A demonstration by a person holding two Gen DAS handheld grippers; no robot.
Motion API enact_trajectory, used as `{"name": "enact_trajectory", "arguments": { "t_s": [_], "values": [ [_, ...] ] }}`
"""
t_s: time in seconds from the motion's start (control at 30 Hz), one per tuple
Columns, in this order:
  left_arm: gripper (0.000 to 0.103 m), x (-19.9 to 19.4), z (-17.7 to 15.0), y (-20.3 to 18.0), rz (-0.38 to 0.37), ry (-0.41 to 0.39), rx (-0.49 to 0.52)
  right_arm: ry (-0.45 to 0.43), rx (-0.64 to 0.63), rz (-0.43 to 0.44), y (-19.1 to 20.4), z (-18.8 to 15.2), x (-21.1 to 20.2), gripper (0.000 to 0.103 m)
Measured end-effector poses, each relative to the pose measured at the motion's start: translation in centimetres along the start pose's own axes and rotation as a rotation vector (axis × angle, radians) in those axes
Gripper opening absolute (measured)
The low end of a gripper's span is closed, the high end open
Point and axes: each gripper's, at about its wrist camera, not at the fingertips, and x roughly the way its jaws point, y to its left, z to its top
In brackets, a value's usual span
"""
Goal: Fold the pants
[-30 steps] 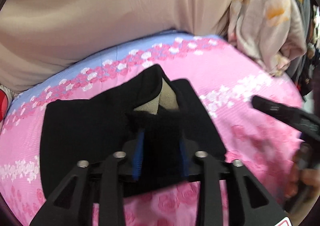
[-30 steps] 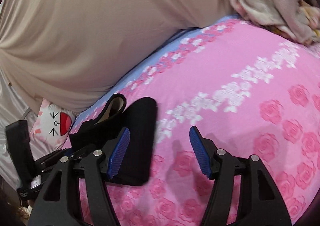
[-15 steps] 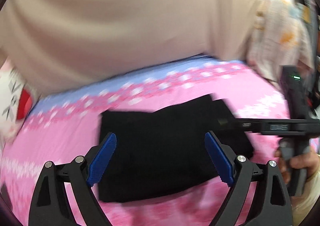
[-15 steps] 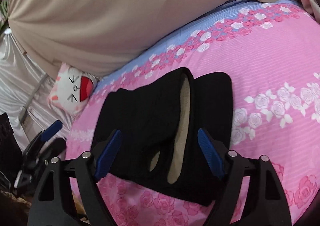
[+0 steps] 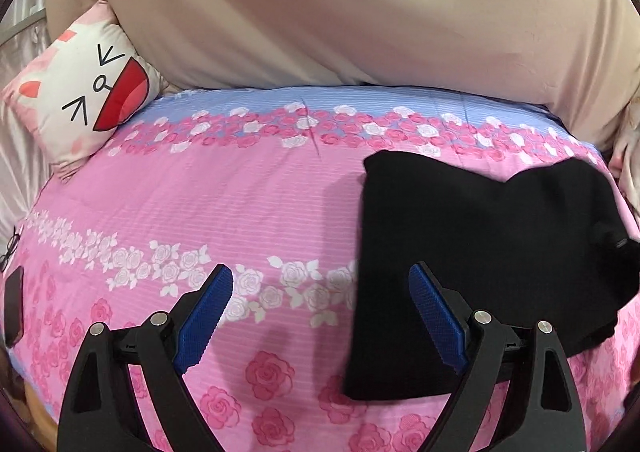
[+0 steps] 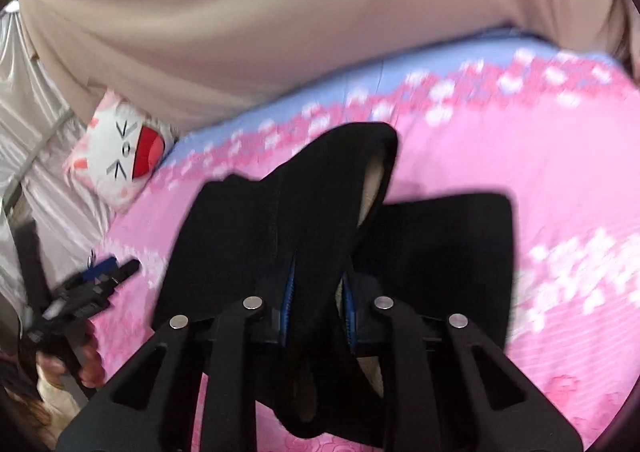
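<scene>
The black pants [image 5: 480, 252] are seen lying partly folded on the pink floral bedsheet [image 5: 240, 191], at the end far from the cat-face pillow [image 5: 88, 91], w/ the long axis running roughly away from the pillow across the bed. From the left gripper [image 5: 320, 316] the pants lie to the right & slightly ahead; its right finger is over the pants' near-left edge, its left finger over bare sheet on the pillow side. The left jaws are spread wide; nothing is held.

The right gripper [image 6: 318, 300] is clenched on a raised fold of the pants [image 6: 320, 191], pinched between the blue pads; a beige lining is exposed at the lifted edge. The rest of the cloth rests flat on the sheet beneath. The right gripper is judged the working one, being on the cloth; the next fold prob. turns on carrying that lifted edge over the flat part, either toward or away from the pillow – cannot be told.
</scene>
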Motion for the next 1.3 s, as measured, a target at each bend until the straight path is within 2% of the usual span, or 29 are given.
{"name": "enact_trajectory", "arguments": {
  "t_s": [0.07,0.1,0.17,0.23,0.27,0.4,0.47,0.57,0.63,0.7,0.73,0.83,0.87,0.93,0.97,1.0,1.07,1.13,1.2,1.23,1.3],
  "values": [
    [0.087,-0.3,-0.1,0.3,-0.004,-0.012,0.001,-0.024,0.014,-0.086,-2.1,-0.2,-1.4,0.019],
    [0.087,-0.2,-0.1,0.2,-0.007,-0.013,0.005,-0.008,0.028,-0.118,-3.1,-0.6,-1.1,0.019],
    [0.087,0.7,-0.4,-0.2,-0.012,0.001,0.015,0.085,0.066,-0.152,-5.7,-2.2,1.1,0.022],
    [0.087,1.9,-0.7,-1.0,-0.017,0.041,0.029,0.041,0.14,-0.061,-7.2,-3.1,0.9,0.025],
    [0.087,2.3,-0.7,-1.4,-0.016,0.056,0.04,0.034,0.155,-0.055,-7.3,-3.0,0.3,0.027],
    [0.087,1.3,-0.3,-2.3,-0.026,0.025,0.057,-0.138,0.119,-0.132,-6.0,-1.9,-5.4,0.028],
    [0.087,0.6,0.1,-3.1,-0.063,-0.002,0.063,-0.16,0.101,-0.09,-4.8,-1.2,-6.4,0.029],
    [0.087,1.2,0.0,-5.5,-0.067,0.012,0.128,-0.109,0.049,0.04,-1.6,-0.2,-5.1,0.029],
    [0.088,2.8,-0.5,-6.8,-0.01,0.051,0.172,-0.023,0.001,0.143,1.4,-0.1,-2.1,0.029],
    [0.094,4.5,-1.1,-6.9,0.019,0.083,0.174,0.056,-0.07,0.186,4.5,0.3,1.1,0.029],
    [0.097,4.8,-1.3,-6.6,0.014,0.085,0.152,0.077,-0.093,0.192,5.7,0.6,2.4,0.028],
    [0.097,4.1,-1.2,-5.5,-0.035,0.073,0.11,0.145,-0.1,0.252,8.0,2.0,6.6,0.028],
    [0.096,3.7,-1.2,-5.1,-0.04,0.06,0.107,0.173,-0.114,0.246,8.4,1.9,7.9,0.028],
    [0.096,3.1,-1.2,-4.4,-0.022,0.032,0.115,0.282,-0.145,0.172,7.9,1.0,12.5,0.026],
    [0.097,3.2,-1.3,-4.2,-0.016,0.029,0.116,0.287,-0.099,0.195,6.9,1.0,14.0,0.019],
    [0.097,3.7,-1.5,-3.7,-0.01,0.033,0.11,0.27,-0.011,0.257,5.8,1.8,14.8,0.013],
    [0.098,4.5,-1.7,-2.9,-0.014,0.04,0.081,0.294,0.058,0.28,6.0,3.0,15.7,0.012],
    [0.098,4.8,-1.5,-2.1,0.001,0.032,0.064,0.313,-0.027,0.245,8.1,3.4,16.3,0.013],
    [0.098,4.7,-1.2,-1.7,-0.001,0.038,0.08,0.297,-0.063,0.235,9.2,3.3,14.4,0.018],
    [0.098,4.4,-1.1,-1.0,-0.015,0.039,0.08,0.271,-0.069,0.245,9.7,3.5,13.3,0.018],
    [0.097,3.9,-1.2,0.1,0.01,0.023,0.07,0.201,-0.068,0.248,10.7,4.7,11.5,0.018]
  ]
}}
